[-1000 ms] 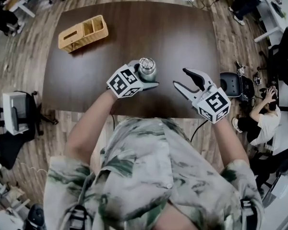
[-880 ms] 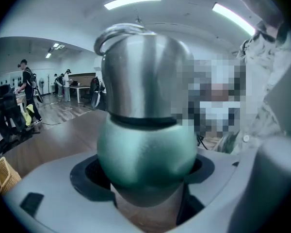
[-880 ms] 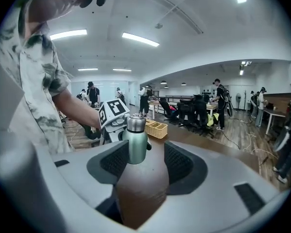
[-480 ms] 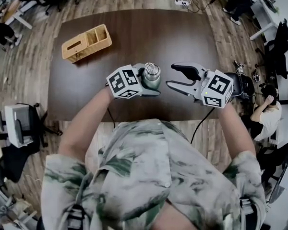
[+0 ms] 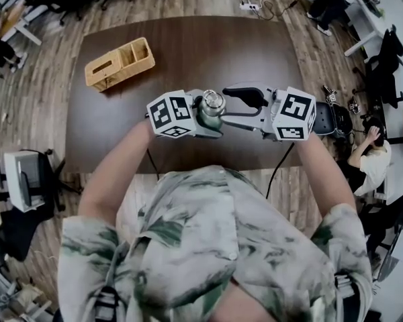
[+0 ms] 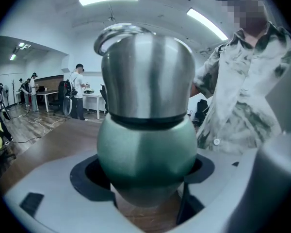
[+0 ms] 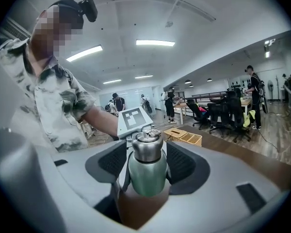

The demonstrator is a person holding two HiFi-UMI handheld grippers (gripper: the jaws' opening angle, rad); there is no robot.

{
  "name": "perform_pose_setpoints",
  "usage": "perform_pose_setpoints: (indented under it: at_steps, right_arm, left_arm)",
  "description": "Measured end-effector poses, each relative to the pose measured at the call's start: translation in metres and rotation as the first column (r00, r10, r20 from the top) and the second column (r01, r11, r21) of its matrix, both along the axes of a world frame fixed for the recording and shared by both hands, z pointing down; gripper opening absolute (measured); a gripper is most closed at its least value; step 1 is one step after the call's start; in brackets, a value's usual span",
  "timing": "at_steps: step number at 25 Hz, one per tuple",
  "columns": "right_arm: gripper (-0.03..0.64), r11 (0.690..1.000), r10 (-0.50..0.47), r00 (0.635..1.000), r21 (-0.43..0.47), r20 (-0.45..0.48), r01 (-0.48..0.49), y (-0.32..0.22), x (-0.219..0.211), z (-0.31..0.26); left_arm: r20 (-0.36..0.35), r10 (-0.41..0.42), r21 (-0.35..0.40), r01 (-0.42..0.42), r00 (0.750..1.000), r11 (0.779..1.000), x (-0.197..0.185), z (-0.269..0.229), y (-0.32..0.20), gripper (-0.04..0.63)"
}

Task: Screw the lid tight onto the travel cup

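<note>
The travel cup [image 5: 210, 110] has a green body and a steel lid [image 5: 212, 100] with a small loop on top. It stands upright above the dark table [image 5: 188, 45]. My left gripper [image 5: 211, 116] is shut on the green body [image 6: 146, 149], and the lid [image 6: 148, 72] rises above its jaws. My right gripper [image 5: 227, 106] comes in level from the right. Its jaws are opening, with the tips either side of the cup [image 7: 146, 171]. Their pads do not press on it. The left gripper's marker cube [image 7: 133, 120] shows behind the lid [image 7: 146, 147].
A wooden box [image 5: 119, 62] with compartments sits at the table's far left. An office chair [image 5: 326, 116] and a seated person [image 5: 366, 146] are just past the table's right edge. The table's near edge runs close below both grippers.
My right gripper has swung left and turned level, from well apart to right beside the cup, and its jaws have spread wider. The left gripper has kept hold of the cup.
</note>
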State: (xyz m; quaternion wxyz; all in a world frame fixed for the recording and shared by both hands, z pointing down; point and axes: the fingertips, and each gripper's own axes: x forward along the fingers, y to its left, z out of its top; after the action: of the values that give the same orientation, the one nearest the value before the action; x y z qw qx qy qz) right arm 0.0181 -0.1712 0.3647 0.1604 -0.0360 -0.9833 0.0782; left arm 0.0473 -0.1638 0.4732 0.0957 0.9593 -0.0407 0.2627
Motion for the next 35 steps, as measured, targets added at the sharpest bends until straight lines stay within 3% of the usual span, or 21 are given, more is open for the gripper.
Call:
perform_pose_setpoints:
  at_steps: [7,15,24,31,35]
  right_arm:
    - [0.268,0.998,-0.059,0.998,0.006,-0.017,0.06,0.007,-0.003,-0.002]
    - [0.241,0.999,-0.031,0.999,0.031,-0.017,0.032,0.006,-0.007,0.003]
    - [0.238,0.994,0.1,0.995,0.041,-0.026,-0.099,0.001,-0.011,0.01]
    - [0.238,0.963,0.266,0.964,0.059,-0.029,-0.264,-0.009,-0.01,0.012]
    - [0.242,0.967,0.251,0.968,0.057,-0.015,-0.25,-0.007,-0.012,0.013]
  left_arm:
    - [0.01,0.032,0.003,-0.032,0.999,0.999,0.007,0.001,0.008,0.387]
    - [0.007,-0.016,0.006,0.016,1.0,1.0,0.007,0.005,0.005,0.387]
    - [0.015,-0.126,0.011,0.126,0.992,0.992,0.003,0.013,-0.004,0.387]
    - [0.035,-0.206,0.025,0.206,0.978,0.978,0.0,0.016,-0.018,0.387]
    - [0.02,-0.185,0.011,0.184,0.983,0.983,0.001,0.014,-0.015,0.387]
